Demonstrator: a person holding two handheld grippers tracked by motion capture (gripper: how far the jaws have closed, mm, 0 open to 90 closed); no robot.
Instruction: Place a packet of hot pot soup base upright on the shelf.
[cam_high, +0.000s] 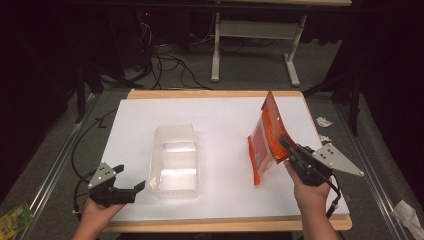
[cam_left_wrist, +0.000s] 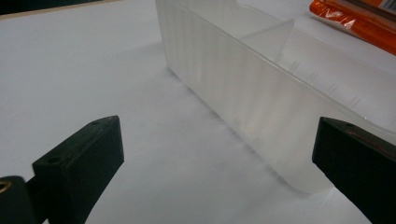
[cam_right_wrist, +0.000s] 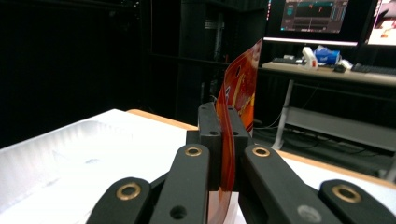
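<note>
An orange and red snack packet (cam_high: 266, 136) stands tilted on its edge at the right of the white table top, and my right gripper (cam_high: 286, 144) is shut on its lower right side. In the right gripper view the packet (cam_right_wrist: 238, 88) rises from between the closed jaws. A clear plastic container (cam_high: 174, 160) with an inner divider sits in the middle. My left gripper (cam_high: 131, 180) stands open near the front left corner, apart from the container. In the left gripper view the container wall (cam_left_wrist: 243, 88) lies just ahead between the spread jaws, touching neither.
The white sheet (cam_high: 125, 130) covers a wooden table whose front edge lies near my hands. Crumpled paper scraps (cam_high: 324, 121) lie off the right edge. Cables and a desk frame (cam_high: 255, 30) stand on the floor behind. A green packet (cam_high: 14, 217) lies at the lower left.
</note>
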